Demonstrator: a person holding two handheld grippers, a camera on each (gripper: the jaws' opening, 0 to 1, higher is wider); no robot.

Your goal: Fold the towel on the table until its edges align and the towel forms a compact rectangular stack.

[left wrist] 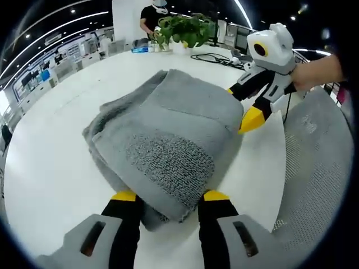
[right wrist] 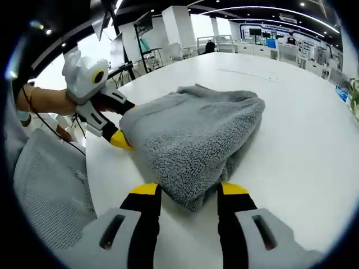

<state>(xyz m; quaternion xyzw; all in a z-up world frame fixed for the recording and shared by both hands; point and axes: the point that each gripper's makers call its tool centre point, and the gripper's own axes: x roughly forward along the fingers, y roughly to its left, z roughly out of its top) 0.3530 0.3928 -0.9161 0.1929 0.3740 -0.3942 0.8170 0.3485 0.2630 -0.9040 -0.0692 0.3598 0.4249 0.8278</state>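
A grey towel (left wrist: 168, 126) lies folded into a thick bundle on the white table (left wrist: 56, 168). My left gripper (left wrist: 170, 196) is open, and the towel's near corner lies between its yellow-tipped jaws. The right gripper (left wrist: 241, 105), held in a person's hand, reaches in from the right with its jaws either side of the towel's far edge. In the right gripper view, my right gripper (right wrist: 189, 189) is open around another corner of the towel (right wrist: 196, 134). There the left gripper (right wrist: 122, 122) meets the towel's left edge.
A mesh chair back (left wrist: 317, 168) stands close to the table's edge, seen again as the chair (right wrist: 50, 185). A potted plant (left wrist: 182, 28), a blue box (left wrist: 140, 49) and black cables (left wrist: 219, 58) sit at the far side. A person (left wrist: 152, 17) stands behind the plant.
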